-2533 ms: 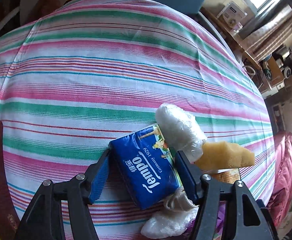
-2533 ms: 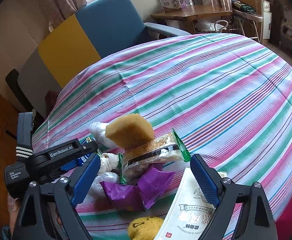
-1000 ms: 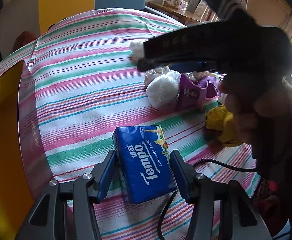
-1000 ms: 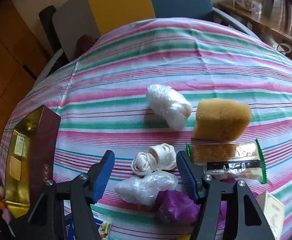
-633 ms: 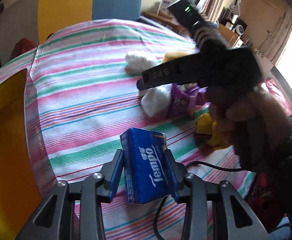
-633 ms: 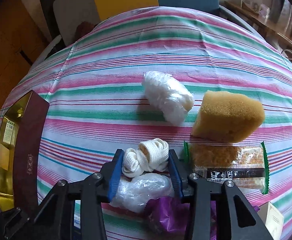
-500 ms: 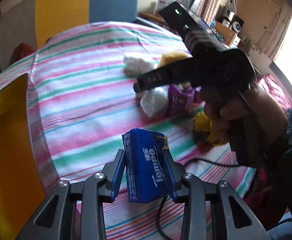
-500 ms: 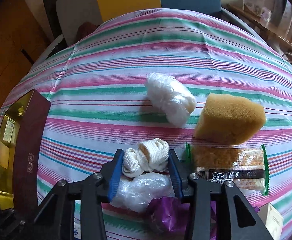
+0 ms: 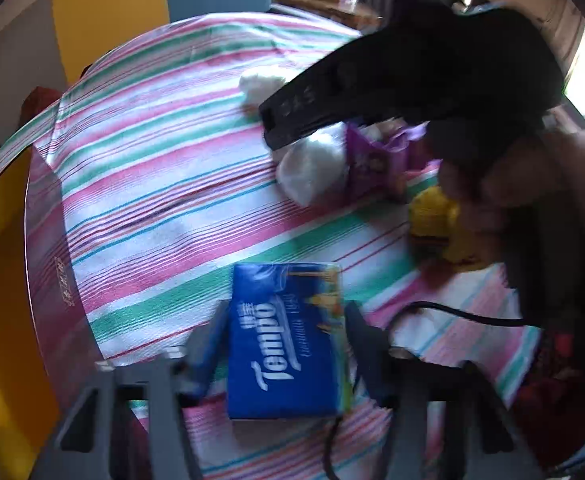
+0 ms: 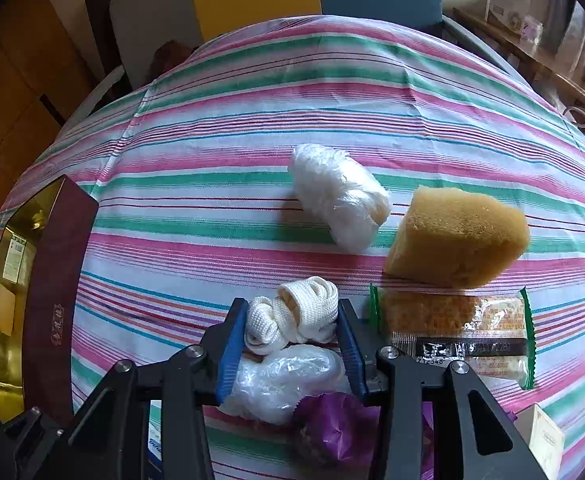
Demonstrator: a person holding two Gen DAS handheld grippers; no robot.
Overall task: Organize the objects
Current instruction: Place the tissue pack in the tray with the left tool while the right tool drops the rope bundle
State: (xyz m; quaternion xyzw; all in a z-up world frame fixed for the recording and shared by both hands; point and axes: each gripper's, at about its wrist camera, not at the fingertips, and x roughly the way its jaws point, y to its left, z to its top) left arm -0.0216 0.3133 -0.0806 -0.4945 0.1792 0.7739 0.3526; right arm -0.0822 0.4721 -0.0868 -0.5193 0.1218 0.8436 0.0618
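Right wrist: right hand-held gripper (image 10: 292,336) clamps knotted woven webbing (image 10: 292,318) (soft, white); left's jaws opening.

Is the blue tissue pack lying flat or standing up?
Lying flat. The blue tissue pack rests on its back on the striped tablecloth, its printed front facing up.

Tissue pack (image 9: 286,338) lies on the table (image 9: 164,184), between the left gripper (image 9: 284,344) jaws, which are opening. Box (image 10: 48,280) sits at the table's left edge. Right gripper (image 10: 292,330) jaws press a knotted cord bundle (image 10: 292,318); a plastic-wrapped wad (image 10: 288,380) lies nearer the camera. Behind the bundle lies a wrapped roll (image 10: 338,202); right of it a sponge (image 10: 456,236), resting against a snack bar (image 10: 452,332).
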